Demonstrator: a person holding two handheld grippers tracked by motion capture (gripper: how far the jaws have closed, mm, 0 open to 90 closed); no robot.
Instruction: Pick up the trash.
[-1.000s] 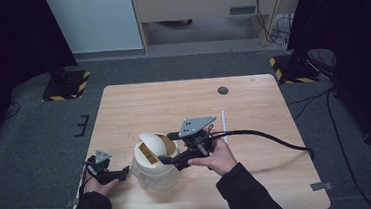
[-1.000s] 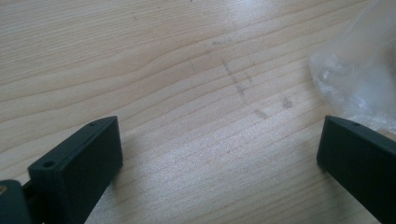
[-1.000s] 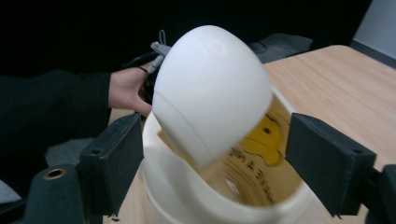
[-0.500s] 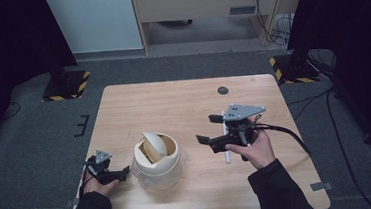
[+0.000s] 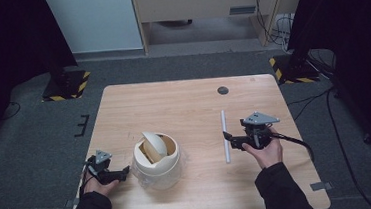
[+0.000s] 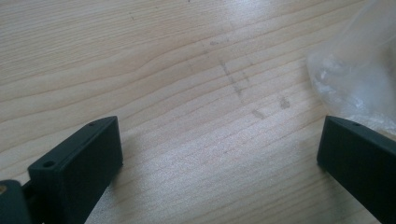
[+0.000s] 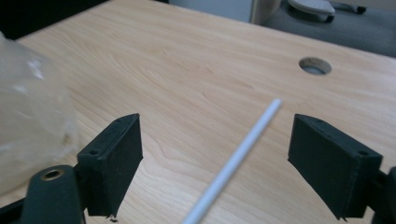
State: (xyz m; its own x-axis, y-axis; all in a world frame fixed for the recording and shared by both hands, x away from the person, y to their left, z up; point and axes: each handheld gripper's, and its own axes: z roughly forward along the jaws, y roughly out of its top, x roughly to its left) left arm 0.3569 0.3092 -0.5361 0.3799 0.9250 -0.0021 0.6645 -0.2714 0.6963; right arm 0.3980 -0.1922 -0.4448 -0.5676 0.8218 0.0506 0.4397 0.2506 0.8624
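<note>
My left gripper [image 5: 123, 171], lower left in the high view, has its jaws wide apart over bare table [image 5: 183, 104], just beside the white bin [image 5: 157, 160]. A clear plastic bag [image 6: 355, 70] is cut off at the right edge of the left gripper view. My right gripper [image 7: 217, 163] gapes around the white stick [image 7: 236, 161], not touching it. No writing is readable. A round hole [image 7: 315, 65] lies in the tabletop beyond.

Table [image 5: 184, 109] evenly lit, surroundings dark; close views soft, perhaps slightly blurred.
</note>
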